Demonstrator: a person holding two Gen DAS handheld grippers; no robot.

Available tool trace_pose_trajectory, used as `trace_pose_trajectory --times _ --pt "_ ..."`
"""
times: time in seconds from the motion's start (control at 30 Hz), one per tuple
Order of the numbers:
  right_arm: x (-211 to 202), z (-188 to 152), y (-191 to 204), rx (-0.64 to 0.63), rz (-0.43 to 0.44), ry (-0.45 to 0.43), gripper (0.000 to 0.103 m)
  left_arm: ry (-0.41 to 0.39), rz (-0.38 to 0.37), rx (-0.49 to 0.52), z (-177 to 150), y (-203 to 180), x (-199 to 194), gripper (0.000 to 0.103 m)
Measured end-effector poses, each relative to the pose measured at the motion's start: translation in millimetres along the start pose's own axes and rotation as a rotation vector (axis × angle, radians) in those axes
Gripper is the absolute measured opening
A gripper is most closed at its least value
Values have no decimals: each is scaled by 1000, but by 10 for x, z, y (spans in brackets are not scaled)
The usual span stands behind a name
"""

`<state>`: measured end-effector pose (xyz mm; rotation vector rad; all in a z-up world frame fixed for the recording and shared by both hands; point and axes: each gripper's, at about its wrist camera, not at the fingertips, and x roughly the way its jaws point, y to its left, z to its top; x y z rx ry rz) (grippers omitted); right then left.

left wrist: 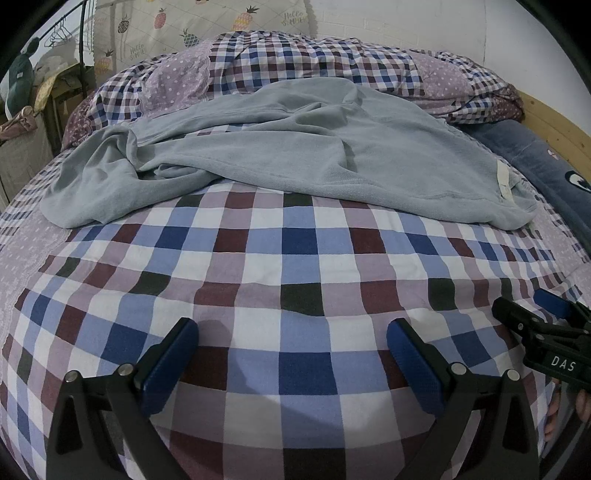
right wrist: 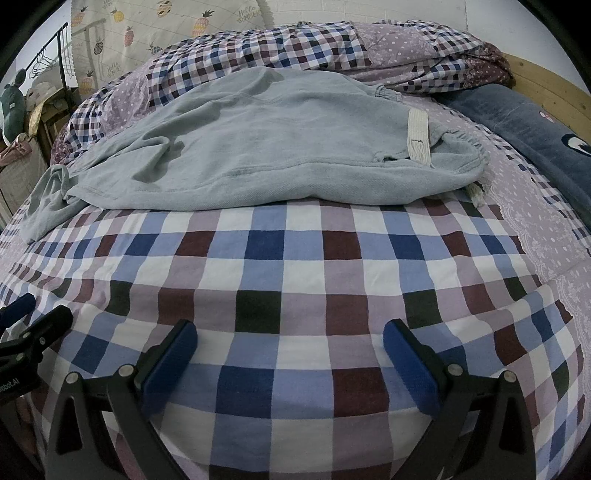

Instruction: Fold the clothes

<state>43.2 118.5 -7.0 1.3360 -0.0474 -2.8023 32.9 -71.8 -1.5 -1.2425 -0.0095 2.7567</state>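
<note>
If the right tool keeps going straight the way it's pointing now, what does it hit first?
Probably the crumpled light grey-blue fabric garment. The open right tool points across bare checked bedsheet toward it; if angled downward, it would touch the sheet first. Depth is unclear.

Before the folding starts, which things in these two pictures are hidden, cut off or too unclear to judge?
- Grey garment: its type is unclear in both views; it lies crumpled, and its own folds hide its shape.
- Its far edge: hidden in both views by its own bulk against the checked quilt.
- Right gripper: cut off by the right edge of the left wrist view.
- Hangers: too small to count.
</note>
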Motion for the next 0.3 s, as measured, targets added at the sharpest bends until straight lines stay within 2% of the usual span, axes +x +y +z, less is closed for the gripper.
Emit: trace_pose_trajectory --times 0.3 --pt "5 5 -3 -1 0 0 103 -2 -2 0 6 7 3 103"
